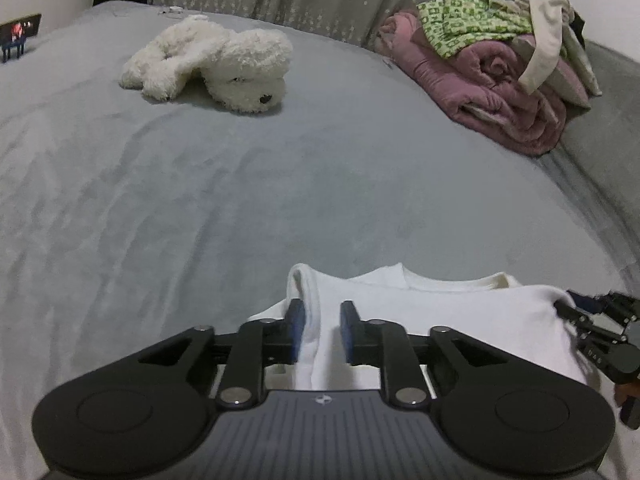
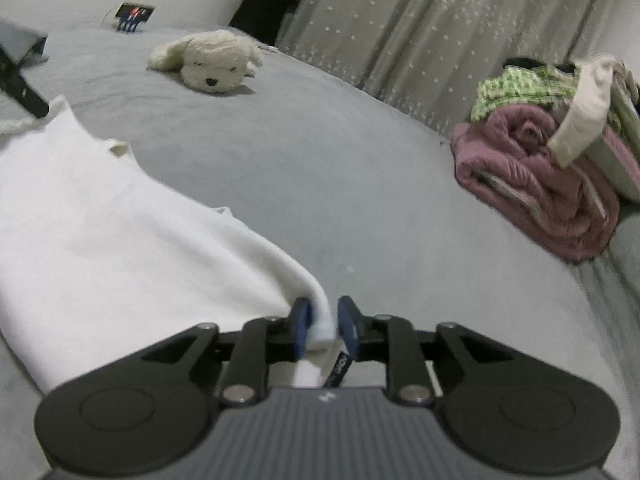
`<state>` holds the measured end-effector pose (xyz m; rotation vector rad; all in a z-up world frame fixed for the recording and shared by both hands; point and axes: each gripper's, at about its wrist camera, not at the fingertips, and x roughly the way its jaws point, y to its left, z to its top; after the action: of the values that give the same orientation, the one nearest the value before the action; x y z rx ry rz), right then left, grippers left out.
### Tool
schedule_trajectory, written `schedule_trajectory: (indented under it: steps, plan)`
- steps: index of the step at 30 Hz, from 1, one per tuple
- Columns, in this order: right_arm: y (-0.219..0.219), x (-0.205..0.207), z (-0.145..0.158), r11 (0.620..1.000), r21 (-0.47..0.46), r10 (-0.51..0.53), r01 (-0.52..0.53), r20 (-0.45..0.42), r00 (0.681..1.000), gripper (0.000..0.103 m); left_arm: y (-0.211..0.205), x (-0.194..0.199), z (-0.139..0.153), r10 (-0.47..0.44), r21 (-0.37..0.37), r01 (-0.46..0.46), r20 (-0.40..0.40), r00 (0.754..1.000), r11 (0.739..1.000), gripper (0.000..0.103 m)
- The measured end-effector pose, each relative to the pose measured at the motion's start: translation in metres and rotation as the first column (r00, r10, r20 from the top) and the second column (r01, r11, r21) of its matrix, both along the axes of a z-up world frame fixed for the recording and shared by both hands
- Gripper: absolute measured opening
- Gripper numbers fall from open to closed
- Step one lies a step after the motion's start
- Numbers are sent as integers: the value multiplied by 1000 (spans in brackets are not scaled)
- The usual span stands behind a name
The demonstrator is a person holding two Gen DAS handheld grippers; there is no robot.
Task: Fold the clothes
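Laying the white T-shirt (image 1: 440, 320) on the bed (image 1: 240, 200), left claw (image 1: 322, 332) and right claw (image 2: 325, 330) stand narrowly parted with fabric loose between; next, regrasp an edge for folding.

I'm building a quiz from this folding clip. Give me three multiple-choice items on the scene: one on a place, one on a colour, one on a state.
1. Where does the plush dog lie?
A. on the clothes pile
B. on the grey bedsheet, apart from the pile
C. on the white shirt

2. What colour is the rolled blanket under the clothes pile?
A. pink
B. blue
C. black

3. How does the right gripper stand?
A. jaws parted, shirt cloth between them
B. parted, nothing between them
C. around the toy

Answers: 1 B, the dog rests alone on the bedsheet; 2 A, its folds show pink; 3 A, a fold of the white shirt runs between the blue pads.
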<state>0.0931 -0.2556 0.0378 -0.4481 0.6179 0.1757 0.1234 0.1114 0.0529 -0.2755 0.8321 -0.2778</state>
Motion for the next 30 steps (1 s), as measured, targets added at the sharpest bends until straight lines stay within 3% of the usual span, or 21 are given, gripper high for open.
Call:
schedule_trajectory:
  steps: [1,5,8,11,12,14,17,30]
  plan:
    - [-5,1,2,999,48,-8,9,-17,1000,23,1,1,-1,-2,-15,2,-1,1000,1000,25]
    - [-33,2,14,963,263,-31,50,-73,997,47,-2,5,-5,-12,-27,12,6,1000,1000,32]
    - [-51,4,17,934,350,-40,74,-103,994,48,-7,8,-6,-14,-16,14,7,1000,1000,32]
    - [-66,7,13,904,414,-54,108,-140,989,45,-13,12,-8,-9,1,8,19,1000,1000,28]
    - [-69,8,11,896,430,-54,114,-149,987,36,-14,12,-9,-5,9,5,21,1000,1000,19]
    - [-71,8,10,889,443,-57,119,-151,987,19,-17,13,-11,3,24,-3,25,1000,1000,12]
    - [-70,7,12,888,445,-60,113,-132,989,10,-20,14,-13,14,45,-16,32,999,999,5]
    - [-61,-4,28,887,454,-125,79,73,989,7,-5,5,9,106,-42,-100,170,980,994,2]
